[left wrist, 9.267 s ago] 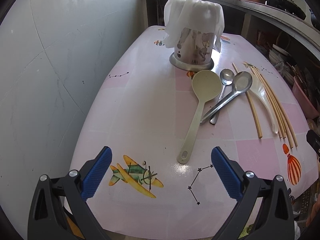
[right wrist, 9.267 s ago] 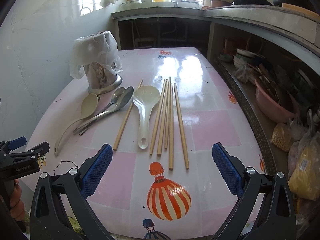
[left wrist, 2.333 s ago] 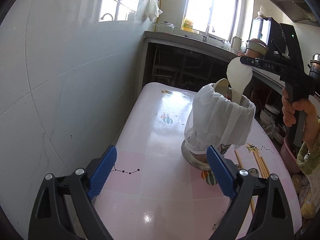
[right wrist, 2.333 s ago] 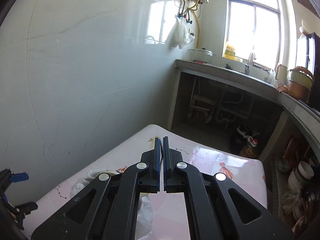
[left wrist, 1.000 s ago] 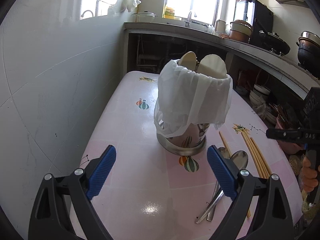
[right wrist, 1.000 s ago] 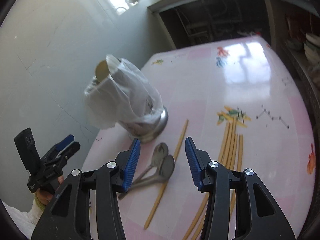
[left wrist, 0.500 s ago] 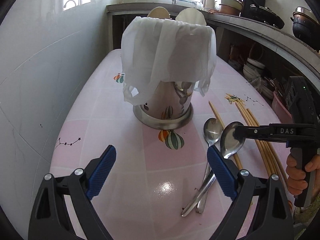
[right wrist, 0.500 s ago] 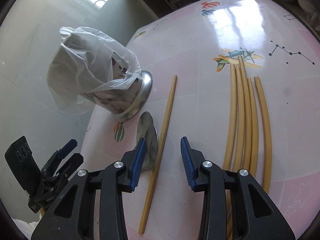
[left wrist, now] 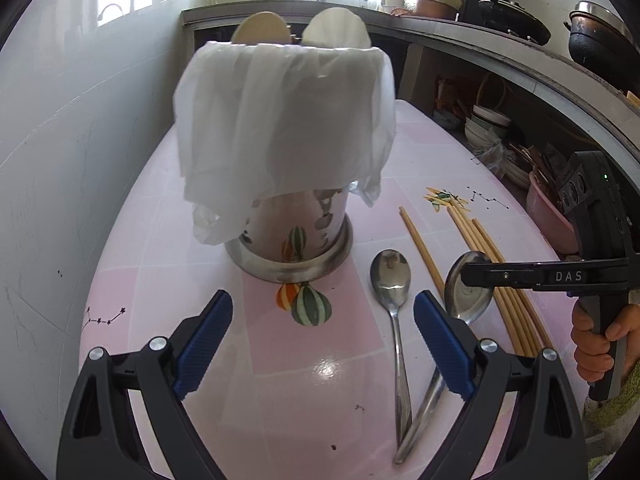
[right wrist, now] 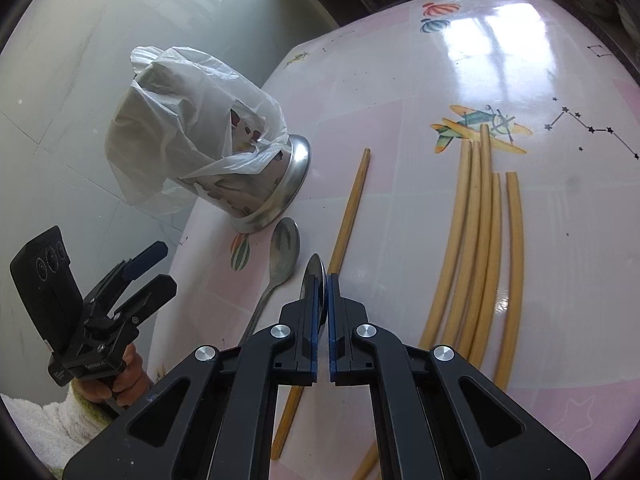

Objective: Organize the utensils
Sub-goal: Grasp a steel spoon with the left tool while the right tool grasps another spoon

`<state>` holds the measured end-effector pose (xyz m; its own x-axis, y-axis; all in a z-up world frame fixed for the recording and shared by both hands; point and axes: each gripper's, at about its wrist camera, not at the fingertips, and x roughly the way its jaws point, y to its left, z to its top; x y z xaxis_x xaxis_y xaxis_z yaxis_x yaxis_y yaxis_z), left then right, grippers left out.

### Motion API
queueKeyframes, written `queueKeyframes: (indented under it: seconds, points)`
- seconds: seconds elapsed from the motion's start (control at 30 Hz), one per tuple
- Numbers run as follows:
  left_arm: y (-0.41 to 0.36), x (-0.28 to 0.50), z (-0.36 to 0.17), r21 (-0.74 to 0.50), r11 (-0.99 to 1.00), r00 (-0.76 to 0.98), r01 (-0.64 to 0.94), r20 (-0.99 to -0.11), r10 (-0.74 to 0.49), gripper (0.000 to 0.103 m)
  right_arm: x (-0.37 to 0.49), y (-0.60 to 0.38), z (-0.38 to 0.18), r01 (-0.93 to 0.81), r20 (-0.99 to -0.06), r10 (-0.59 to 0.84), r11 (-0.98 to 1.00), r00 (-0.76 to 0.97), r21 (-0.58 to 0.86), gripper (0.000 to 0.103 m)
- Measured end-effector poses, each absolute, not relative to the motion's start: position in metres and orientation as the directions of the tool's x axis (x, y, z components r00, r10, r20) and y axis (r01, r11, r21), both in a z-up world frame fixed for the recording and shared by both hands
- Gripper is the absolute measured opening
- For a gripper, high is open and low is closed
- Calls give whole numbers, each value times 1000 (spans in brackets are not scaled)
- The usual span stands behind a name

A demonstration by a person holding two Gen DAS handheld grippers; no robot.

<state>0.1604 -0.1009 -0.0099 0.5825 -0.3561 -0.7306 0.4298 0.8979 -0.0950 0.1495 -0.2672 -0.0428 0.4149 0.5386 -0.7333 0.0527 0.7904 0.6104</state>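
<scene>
A pink patterned table (left wrist: 312, 344) stands against a pale tiled wall (left wrist: 60, 160). Going left to right in the left wrist view: the left gripper (left wrist: 322, 334) hangs over the near part of the table with its blue-padded jaws spread wide and nothing between them. Beyond it, toward the far left of the tabletop, stands a metal utensil holder (left wrist: 292, 240) draped in a white plastic bag (left wrist: 280, 128); the rounded heads of two pale spoons poke out of its top.

Right of the holder's base, a small metal spoon (left wrist: 392, 292) lies flat on the table, bowl toward the holder, its handle running back to cross under a second handle. Next to it is a larger metal spoon (left wrist: 468, 300), its bowl raised on edge. The right gripper (right wrist: 322, 280) has its jaws closed on the rim of that bowl, pads pressing both faces, seen clearly in the right wrist view. A hand (left wrist: 600, 344) holds this gripper's grip at the right edge.

Between the two spoons and beyond, a single wooden chopstick (right wrist: 348, 216) lies straight on the table. Further right lies a bundle of five chopsticks (right wrist: 480, 248) side by side, well apart from the closed jaws.
</scene>
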Motion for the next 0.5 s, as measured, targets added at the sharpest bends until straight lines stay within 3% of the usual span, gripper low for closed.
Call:
queueKeyframes:
  seconds: [0.33, 0.5]
  points:
    - [-162, 186, -40, -90, 851, 469, 518, -802, -370, 56, 120, -298, -40, 87, -724, 534, 776, 437, 625, 2]
    - [-182, 184, -60, 14, 858, 487, 514, -828, -278, 51, 114, -308, -42, 102, -725, 530, 772, 440, 627, 2]
